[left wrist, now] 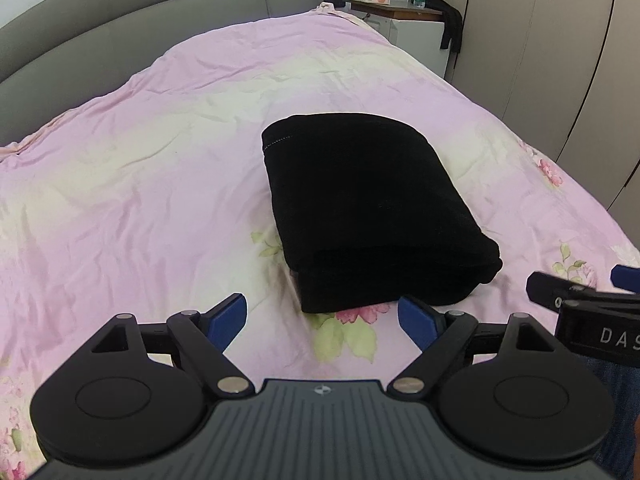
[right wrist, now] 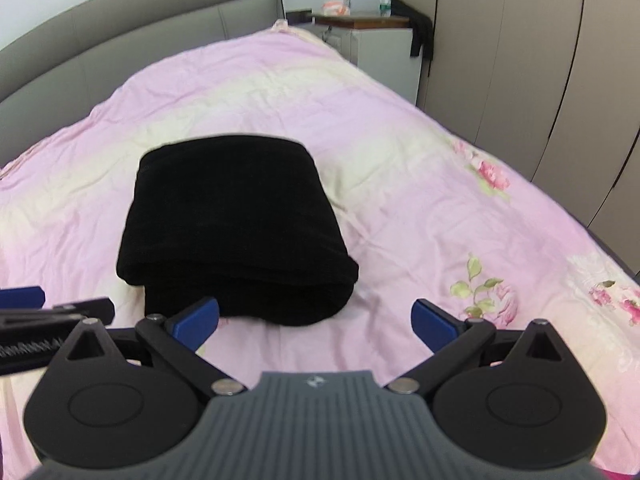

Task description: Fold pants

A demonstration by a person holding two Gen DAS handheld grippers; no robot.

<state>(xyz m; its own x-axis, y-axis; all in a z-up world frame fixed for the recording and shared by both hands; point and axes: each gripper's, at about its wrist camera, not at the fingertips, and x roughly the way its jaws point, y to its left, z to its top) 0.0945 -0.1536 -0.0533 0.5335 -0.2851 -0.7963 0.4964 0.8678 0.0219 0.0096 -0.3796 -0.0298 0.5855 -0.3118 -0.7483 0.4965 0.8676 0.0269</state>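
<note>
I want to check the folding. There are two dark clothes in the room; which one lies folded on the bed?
The black pants, a compact folded bundle on the pink bedsheet. The other dark garment hangs unfolded off the nightstand.

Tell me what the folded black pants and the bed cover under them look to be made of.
Pants: a thick, soft, matte knit or fleece, judging by the rounded bulky folds and no sheen; exact fibre unclear. Bed cover: thin, smooth woven fabric, probably cotton, pink and cream with printed flowers, showing fine creases and a faint sheen.
</note>
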